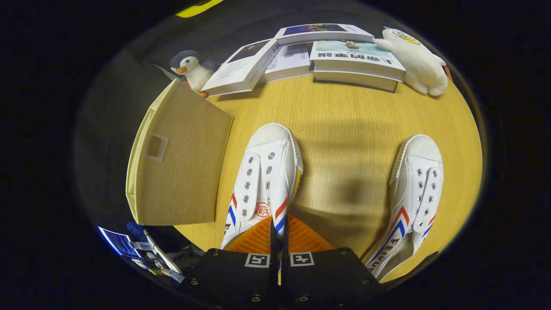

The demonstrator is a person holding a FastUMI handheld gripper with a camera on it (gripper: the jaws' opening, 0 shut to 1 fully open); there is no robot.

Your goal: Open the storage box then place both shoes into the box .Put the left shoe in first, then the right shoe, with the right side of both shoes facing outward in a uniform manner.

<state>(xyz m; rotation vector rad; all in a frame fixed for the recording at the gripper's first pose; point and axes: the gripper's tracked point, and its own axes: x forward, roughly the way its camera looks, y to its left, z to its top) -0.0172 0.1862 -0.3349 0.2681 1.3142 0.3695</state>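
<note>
Shoe (264, 181), white canvas, has its thin side wall pinched between the gripper (280, 234) fingers; cloth box (181, 159) sits left.

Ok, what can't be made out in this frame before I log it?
- Box, gripper view: its near face hides the inside, so open or closed is unclear.
- Shoe in the tool: the fingers cover the heel of that shoe; they sit nearly together on its side wall, grip depth hidden.
- Other shoe: heel cut off by the tool body.
- Which shoe is left or right: not certain.
- Book cover text: too small.
</note>
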